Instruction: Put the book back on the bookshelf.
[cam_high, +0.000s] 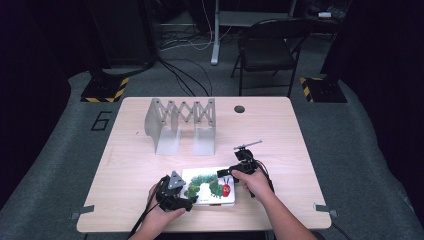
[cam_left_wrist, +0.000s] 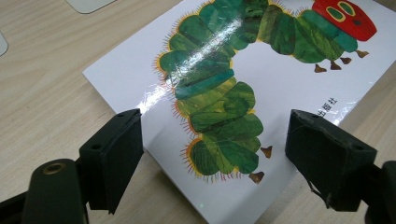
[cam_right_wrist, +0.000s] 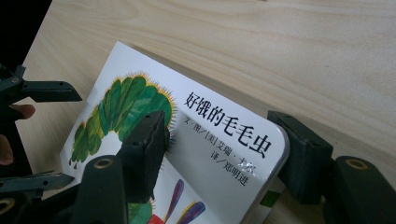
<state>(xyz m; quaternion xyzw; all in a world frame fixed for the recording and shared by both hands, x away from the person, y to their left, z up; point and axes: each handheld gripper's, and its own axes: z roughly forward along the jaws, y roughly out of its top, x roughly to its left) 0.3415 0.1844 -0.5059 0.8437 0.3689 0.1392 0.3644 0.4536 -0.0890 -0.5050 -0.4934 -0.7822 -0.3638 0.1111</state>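
A white picture book (cam_high: 207, 186) with a green caterpillar on its cover lies near the table's front edge. My right gripper (cam_high: 227, 172) holds its right end. In the right gripper view, one jaw presses on the cover and the other on the rounded corner of the book (cam_right_wrist: 219, 121), which is tilted up off the wood. My right gripper (cam_right_wrist: 224, 149) is shut on it. My left gripper (cam_high: 187, 202) is at the book's left end. Its jaws stand wide apart over the near corner of the book (cam_left_wrist: 280, 79), and my left gripper (cam_left_wrist: 215, 154) has no pad touching it.
A grey accordion-style rack (cam_high: 181, 122) stands upright at the back middle of the wooden table (cam_high: 280, 130), behind the book. A round cable hole (cam_high: 239, 108) sits near the far edge. A black folding chair (cam_high: 267, 47) stands on the floor beyond the table.
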